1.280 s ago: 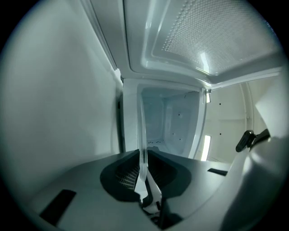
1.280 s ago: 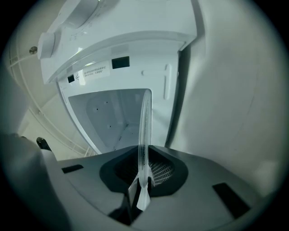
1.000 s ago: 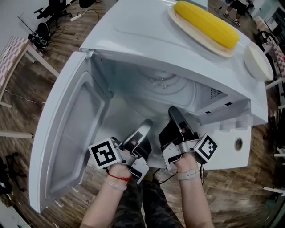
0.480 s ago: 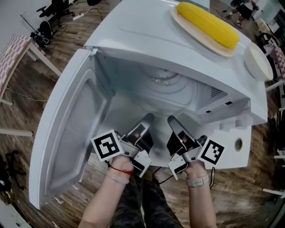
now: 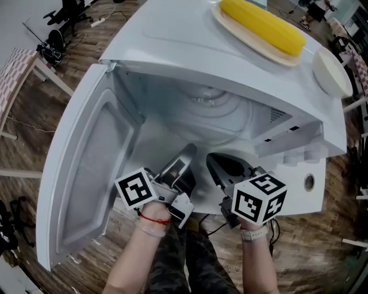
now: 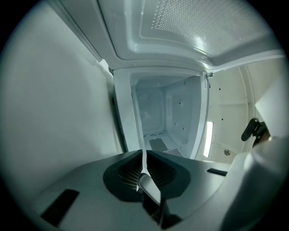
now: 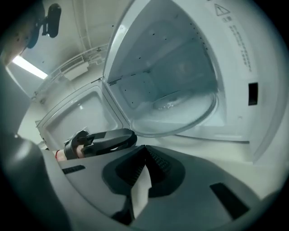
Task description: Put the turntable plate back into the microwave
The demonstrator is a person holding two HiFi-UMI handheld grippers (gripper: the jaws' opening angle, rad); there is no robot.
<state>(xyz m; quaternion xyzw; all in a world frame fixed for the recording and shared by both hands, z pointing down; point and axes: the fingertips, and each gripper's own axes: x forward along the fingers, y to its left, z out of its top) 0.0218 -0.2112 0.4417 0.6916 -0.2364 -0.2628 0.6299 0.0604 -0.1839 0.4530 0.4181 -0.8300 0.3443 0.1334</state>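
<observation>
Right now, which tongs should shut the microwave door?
Probably the left tongs: they sit beside the open door, hinged on that side. The right tongs are nearer the control panel.

A brown wooden plank floor [image 5: 34, 166] spreads out to the left of the left tongs [image 5: 188, 151] and shows again to the right of the right tongs [image 5: 214, 159]. Far up and left of the left tongs stands a table [image 5: 17, 60] with pale legs and a patterned top. Beyond it are a black office chair [image 5: 69, 8] and a thin cable [image 5: 34, 127] lying on the boards. In the right gripper view, a bright strip light [image 7: 28, 66] glows on the pale ceiling [image 7: 90, 27], above and left of the right tongs.
</observation>
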